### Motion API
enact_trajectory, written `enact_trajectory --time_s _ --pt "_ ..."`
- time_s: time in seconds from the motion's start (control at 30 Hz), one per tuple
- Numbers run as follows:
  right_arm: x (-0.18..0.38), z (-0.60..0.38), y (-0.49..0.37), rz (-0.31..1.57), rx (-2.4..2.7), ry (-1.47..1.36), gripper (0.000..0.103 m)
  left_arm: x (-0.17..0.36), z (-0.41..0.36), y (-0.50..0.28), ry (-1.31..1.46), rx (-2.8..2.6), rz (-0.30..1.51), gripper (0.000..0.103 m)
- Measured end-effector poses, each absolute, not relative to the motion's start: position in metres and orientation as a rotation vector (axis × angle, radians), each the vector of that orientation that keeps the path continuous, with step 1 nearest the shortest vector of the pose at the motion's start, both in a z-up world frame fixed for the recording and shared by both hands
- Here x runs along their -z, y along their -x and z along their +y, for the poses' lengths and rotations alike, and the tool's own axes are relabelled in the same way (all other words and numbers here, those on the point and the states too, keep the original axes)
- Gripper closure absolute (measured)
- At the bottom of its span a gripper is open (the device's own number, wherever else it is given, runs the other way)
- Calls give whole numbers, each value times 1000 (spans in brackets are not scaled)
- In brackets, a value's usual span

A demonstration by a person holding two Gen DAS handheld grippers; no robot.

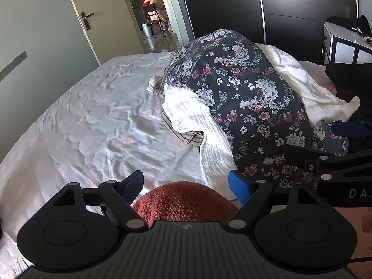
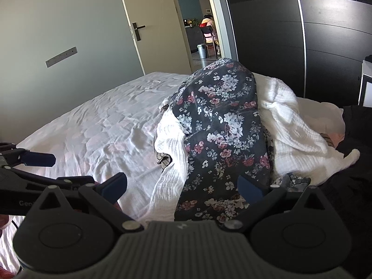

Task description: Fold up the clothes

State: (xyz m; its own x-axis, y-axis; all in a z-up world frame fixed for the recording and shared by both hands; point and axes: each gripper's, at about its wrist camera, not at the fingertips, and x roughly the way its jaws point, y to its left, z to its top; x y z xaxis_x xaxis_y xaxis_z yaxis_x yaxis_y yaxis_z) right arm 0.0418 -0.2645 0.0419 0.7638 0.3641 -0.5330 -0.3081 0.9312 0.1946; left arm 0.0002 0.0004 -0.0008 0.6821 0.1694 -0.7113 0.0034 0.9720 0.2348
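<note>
Left wrist view shows the left gripper with its jaws spread wide, empty, hovering at the bottom centre over a rust-red textured cloth that lies on the pale bed sheet. Right of centre rises the pile of clothes: a dark floral garment draped over a white crinkled garment, with a striped piece peeking out beneath. In the right wrist view the right gripper is likewise spread and holds nothing, its right finger touching or just above the floral garment's near hem at lower centre. The step in hand looks like picking the topmost piece off the heap. To do it well, I would pinch only the floral fabric near one corner of its hem, avoid catching the white layer underneath, and lift it toward the open sheet at the left of the frame, where it can be spread flat.
</note>
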Motion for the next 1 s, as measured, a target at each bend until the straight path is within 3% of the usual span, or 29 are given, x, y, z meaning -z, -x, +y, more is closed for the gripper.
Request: enact_trajectory --time_s 1.0 --pt "-26 -259 -49 699 -325 -19 1 19 5 -5 -175 -74 888 11"
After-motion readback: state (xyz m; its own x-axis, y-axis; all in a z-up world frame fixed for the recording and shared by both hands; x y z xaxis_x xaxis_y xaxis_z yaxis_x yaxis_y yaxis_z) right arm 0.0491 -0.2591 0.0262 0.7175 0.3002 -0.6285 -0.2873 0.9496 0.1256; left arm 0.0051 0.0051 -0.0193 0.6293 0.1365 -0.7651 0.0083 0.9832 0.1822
